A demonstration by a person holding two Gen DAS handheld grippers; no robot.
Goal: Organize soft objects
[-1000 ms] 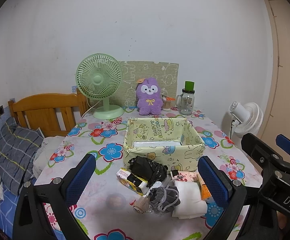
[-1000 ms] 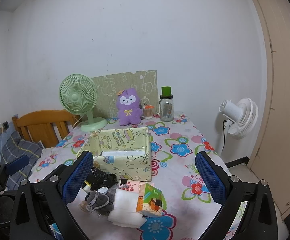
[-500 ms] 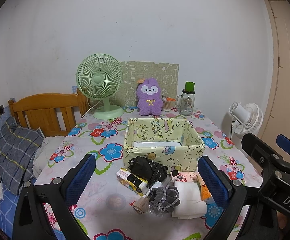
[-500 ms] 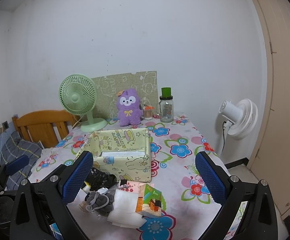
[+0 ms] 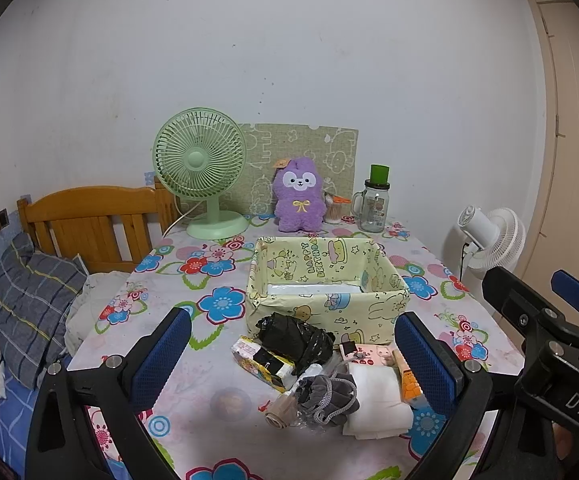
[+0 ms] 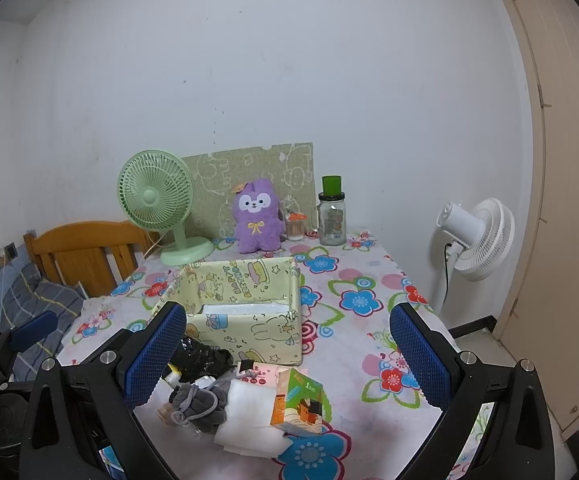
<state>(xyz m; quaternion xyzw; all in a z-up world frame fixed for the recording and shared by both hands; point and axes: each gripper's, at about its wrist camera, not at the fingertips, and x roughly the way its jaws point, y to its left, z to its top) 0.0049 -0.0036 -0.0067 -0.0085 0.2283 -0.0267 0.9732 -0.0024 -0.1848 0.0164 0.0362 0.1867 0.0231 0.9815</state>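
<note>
White wall behind, floral-cloth tabletop (image 5: 217, 360) in front, a pile of small items at its near edge. Grey drawstring pouch (image 5: 327, 398) lies at pile front, touching white folded cloth (image 5: 377, 404) on its right. Black crumpled plastic bag (image 5: 293, 338) sits behind the pouch, against the front wall of the yellow cartoon-print box (image 5: 329, 312). Yellow-black packet (image 5: 263, 364) lies left of the bag, partly under it. Pink card (image 5: 369, 352) lies between cloth and box. Orange-green carton (image 6: 299, 404) stands on the cloth's right side, leaning. Small clear-wrapped item at pouch's left, too unclear to name.

Box is open-topped, something white and flat lies inside on the bottom. Purple plush toy (image 5: 299, 200) sits upright at the tabletop's far edge against a green patterned board (image 5: 301, 148). Green desk fan (image 5: 201, 168) stands left of the plush, glass jar with green lid (image 5: 373, 206) to its right, a small orange-topped container between plush and jar.

Left tongs (image 5: 289, 364) hang above the pile, blue pads wide apart, holding nothing. Right tongs (image 6: 285, 354) same: spread wide, empty, over the pile's right part. Both clear of every item.

Wooden headboard (image 5: 89, 220) and grey plaid pillow (image 5: 29, 300) left of tabletop. White standing fan (image 6: 475, 236) on the right, near a beige door (image 6: 569, 200).
</note>
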